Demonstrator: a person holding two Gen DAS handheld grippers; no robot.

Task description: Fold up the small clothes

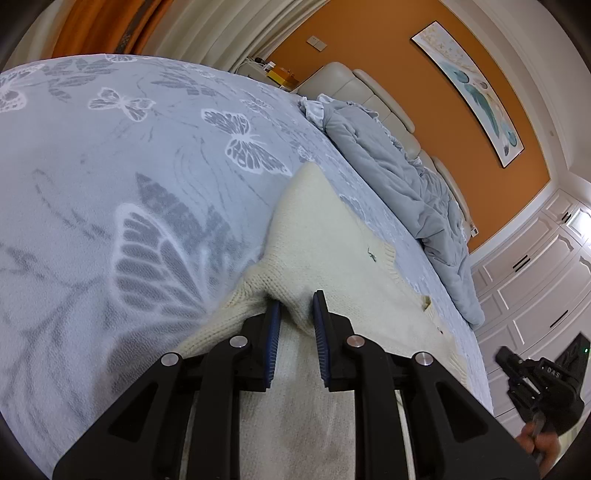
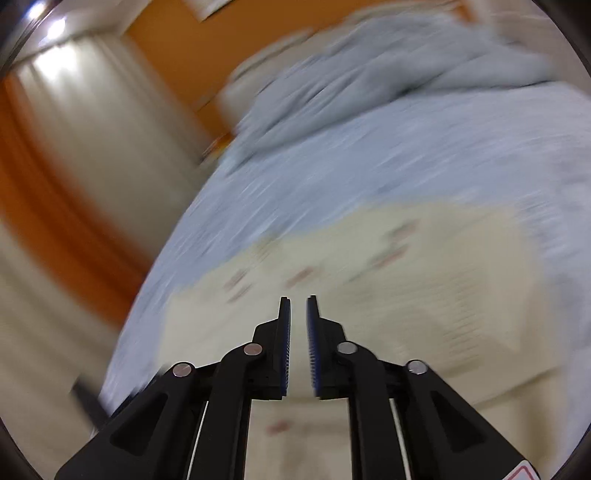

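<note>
So the whole thing happens on a bed [image 1: 110,166], no bench anywhere. The bedspread [image 1: 155,206] is pale blue-grey with big white and grey butterflies and leaves printed on it, pretty smooth on the left side of the left wrist view. At the far end there's a rumpled grey duvet [image 1: 399,173] bunched up against a cream padded headboard [image 1: 354,88]. Behind that is an orange wall [image 1: 373,48] with a long framed picture [image 1: 469,92] in teal and cream, plus a couple of light switches [image 1: 317,43]. Cream curtains [image 1: 221,33] and an orange curtain [image 1: 99,26] hang at the far left, and white panelled wardrobe doors [image 1: 535,280] run down the right.

The cream knit sweater [image 1: 325,236] lies on the bed, near the right edge of the bedspread. The left tool [image 1: 296,308] has pinched up a fold of the knit near its edge, fabric bunched tight between the two blue pads, so it's gripping the sweater.

The right tool [image 2: 298,306] is up over the sweater [image 2: 424,266], which shows small pinkish marks in that view. Its fingers are nearly together with a thin gap and nothing between them, so basically closed and empty. That view is heavily motion blurred, so detail is hard to make out. From the left camera you can spot the right tool [image 1: 517,373] off the bed's right side with a hand [image 1: 541,445] on it.
</note>
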